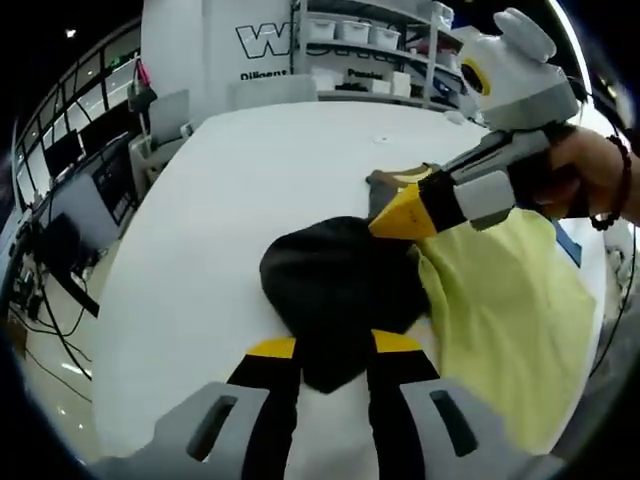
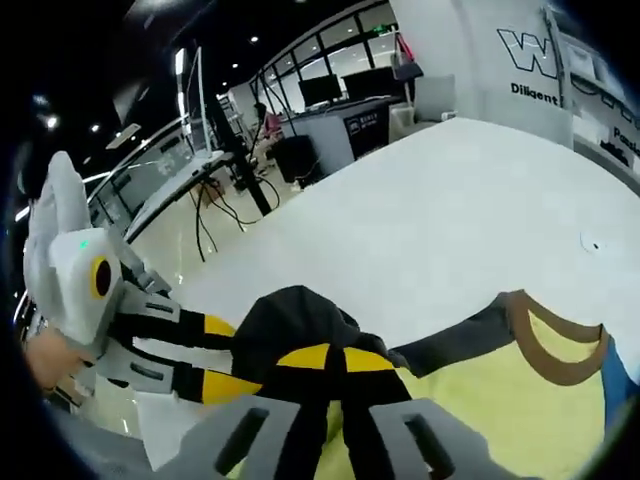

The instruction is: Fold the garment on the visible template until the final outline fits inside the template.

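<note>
Jaws of the left gripper [image 1: 335, 345] clenched on the black sleeve [image 1: 335, 285] of the pale yellow soft cotton T-shirt [image 1: 510, 300], yellow tips pinching the bunched dark cloth from below in the left gripper view. Jaws of the right gripper [image 2: 328, 358] likewise clenched on that same dark bundle, seen from its own camera, with the left gripper entering from the left of that view. Both pairs of tips close together on one sleeve, nearly meeting across the fabric. Yellow body spread flat on the white worktop [image 1: 250, 180], running away from the sleeve toward the brown-trimmed neckline [image 2: 555, 350]. Blue template edge [image 2: 618, 385] peeking out beyond the collar, mostly hidden under the shirt. Judged next: sleeve to travel inward over the yellow body, across the shirt's long axis, both grippers equally near.
</note>
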{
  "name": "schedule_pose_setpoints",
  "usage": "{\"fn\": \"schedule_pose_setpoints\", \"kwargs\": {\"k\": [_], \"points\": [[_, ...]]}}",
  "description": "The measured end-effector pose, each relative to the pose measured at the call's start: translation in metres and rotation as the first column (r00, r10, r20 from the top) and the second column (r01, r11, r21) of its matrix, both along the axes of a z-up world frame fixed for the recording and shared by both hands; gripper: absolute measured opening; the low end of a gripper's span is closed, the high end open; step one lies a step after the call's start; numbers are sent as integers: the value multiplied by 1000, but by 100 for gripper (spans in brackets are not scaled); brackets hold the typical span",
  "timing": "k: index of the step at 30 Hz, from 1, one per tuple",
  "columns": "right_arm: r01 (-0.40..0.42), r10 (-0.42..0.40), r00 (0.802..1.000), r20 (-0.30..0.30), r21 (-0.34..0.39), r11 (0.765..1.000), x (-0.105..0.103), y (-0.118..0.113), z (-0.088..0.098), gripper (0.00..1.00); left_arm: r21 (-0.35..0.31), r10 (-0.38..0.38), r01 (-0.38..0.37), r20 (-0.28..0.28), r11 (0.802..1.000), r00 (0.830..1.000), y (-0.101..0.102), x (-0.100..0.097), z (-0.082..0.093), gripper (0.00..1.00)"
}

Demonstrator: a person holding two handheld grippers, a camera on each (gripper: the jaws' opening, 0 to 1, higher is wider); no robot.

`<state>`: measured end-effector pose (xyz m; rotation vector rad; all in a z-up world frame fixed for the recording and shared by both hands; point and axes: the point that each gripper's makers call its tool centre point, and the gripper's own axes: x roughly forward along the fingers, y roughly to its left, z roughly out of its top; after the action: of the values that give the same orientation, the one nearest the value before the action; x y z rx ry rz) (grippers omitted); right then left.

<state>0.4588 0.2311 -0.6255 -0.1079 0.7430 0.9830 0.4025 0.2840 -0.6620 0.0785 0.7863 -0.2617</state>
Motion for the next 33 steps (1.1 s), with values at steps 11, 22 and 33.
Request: {"fn": "schedule_pose_setpoints", "kwargs": {"k": [11,22,33], "points": [[-225,209,964,165,83,971,-39,-14,64,0,74,66,-73,88,995,994,13,27,13,3],[-310,322,912,255,-86,947,-76,-36,37,0,215,21,-122,424,969,906,37,70,95,3],[-318,349,928,130,-211,924,-97,-52,-23,0,381,-174,88,197,920,965,20,13,35,4]]}}
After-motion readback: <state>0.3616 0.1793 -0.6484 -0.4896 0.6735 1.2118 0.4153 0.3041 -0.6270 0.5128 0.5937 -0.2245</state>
